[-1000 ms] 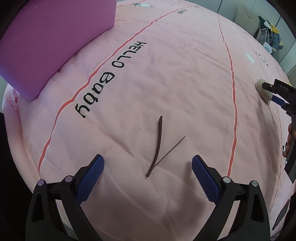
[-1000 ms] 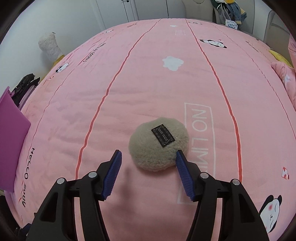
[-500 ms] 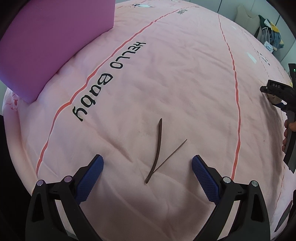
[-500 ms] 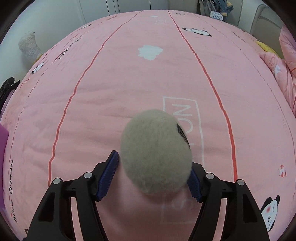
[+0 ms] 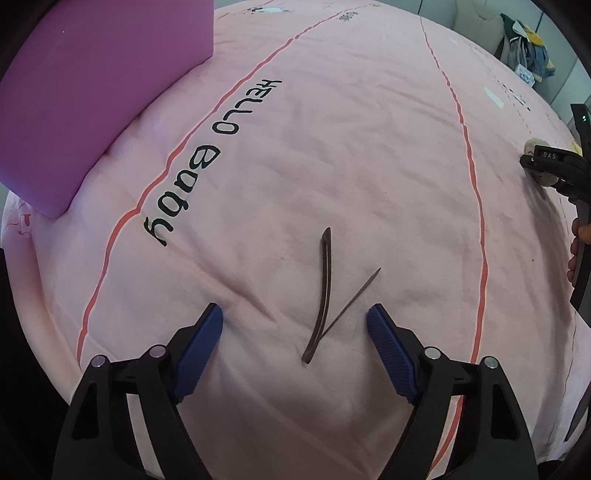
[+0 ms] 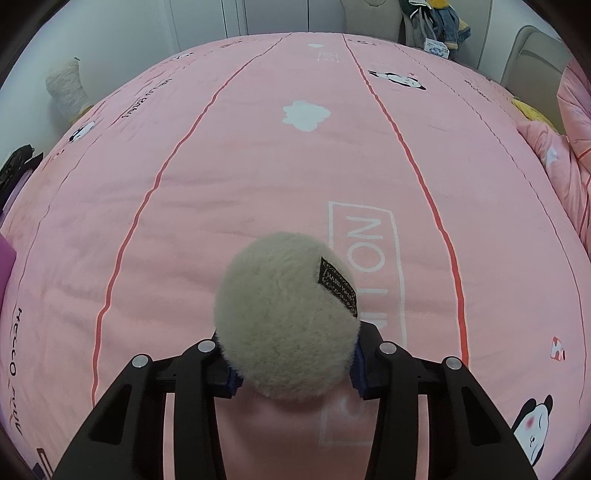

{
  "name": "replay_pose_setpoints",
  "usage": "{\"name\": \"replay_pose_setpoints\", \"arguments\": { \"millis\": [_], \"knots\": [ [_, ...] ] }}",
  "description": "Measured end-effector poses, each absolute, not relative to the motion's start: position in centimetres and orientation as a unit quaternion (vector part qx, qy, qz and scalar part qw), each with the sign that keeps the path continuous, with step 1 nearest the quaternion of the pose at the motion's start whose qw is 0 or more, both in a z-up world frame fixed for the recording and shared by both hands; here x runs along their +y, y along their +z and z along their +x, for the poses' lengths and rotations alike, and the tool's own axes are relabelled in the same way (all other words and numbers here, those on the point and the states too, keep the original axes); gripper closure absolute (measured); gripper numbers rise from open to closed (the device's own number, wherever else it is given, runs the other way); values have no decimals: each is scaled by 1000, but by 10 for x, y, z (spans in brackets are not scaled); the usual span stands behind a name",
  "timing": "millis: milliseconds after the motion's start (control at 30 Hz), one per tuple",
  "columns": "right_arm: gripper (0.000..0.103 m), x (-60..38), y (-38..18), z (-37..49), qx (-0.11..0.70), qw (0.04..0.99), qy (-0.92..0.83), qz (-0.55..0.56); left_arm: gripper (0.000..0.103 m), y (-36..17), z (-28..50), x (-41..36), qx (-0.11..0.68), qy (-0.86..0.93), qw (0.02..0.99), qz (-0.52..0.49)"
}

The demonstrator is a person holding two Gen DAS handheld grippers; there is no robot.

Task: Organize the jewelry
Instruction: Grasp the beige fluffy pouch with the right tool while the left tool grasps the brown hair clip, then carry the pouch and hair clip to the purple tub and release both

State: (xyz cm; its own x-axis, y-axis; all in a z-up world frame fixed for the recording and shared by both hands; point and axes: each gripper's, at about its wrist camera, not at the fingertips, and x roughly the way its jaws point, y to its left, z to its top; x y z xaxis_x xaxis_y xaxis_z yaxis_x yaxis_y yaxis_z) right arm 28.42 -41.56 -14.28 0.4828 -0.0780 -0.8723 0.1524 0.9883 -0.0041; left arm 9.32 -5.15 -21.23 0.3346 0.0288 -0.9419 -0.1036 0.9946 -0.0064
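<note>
Right wrist view: right gripper, jaws just drawn in, now clamped on beige fluffy pouch, lifted off pink bedspread; left gripper narrowing, unclamped, astride brown hairpin, next for pickup

Pink bed with printed cover

A pink bedsheet with red stripes, panda prints and lettering covers the bed. A purple box sits at its left edge, and clothes hang beyond the far edge, near a white cupboard.
</note>
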Motion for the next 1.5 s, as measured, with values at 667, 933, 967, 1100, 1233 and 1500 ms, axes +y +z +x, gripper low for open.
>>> {"name": "replay_pose_setpoints", "arguments": {
  "millis": [667, 933, 967, 1100, 1233, 1500],
  "knots": [
    [61, -386, -103, 222, 473, 878, -26, 74, 91, -178, 90, -27, 561, 31, 824, -68],
    [61, -358, -58, 164, 440, 890, 11, 116, 91, -128, 81, -16, 504, 6, 860, -78],
    [61, -354, -52, 157, 436, 892, 13, 118, 91, -119, 81, -13, 493, 1, 866, -80],
    [61, -337, -28, 134, 420, 898, 25, 128, 91, -86, 78, -5, 461, -14, 883, -85],
    [61, -309, -5, 116, 405, 903, 44, 134, 90, -57, 73, 9, 433, -26, 896, -88],
    [61, -239, 40, 112, 379, 911, 102, 128, 90, -13, 65, 63, 401, -17, 910, -103]
  ]
}}
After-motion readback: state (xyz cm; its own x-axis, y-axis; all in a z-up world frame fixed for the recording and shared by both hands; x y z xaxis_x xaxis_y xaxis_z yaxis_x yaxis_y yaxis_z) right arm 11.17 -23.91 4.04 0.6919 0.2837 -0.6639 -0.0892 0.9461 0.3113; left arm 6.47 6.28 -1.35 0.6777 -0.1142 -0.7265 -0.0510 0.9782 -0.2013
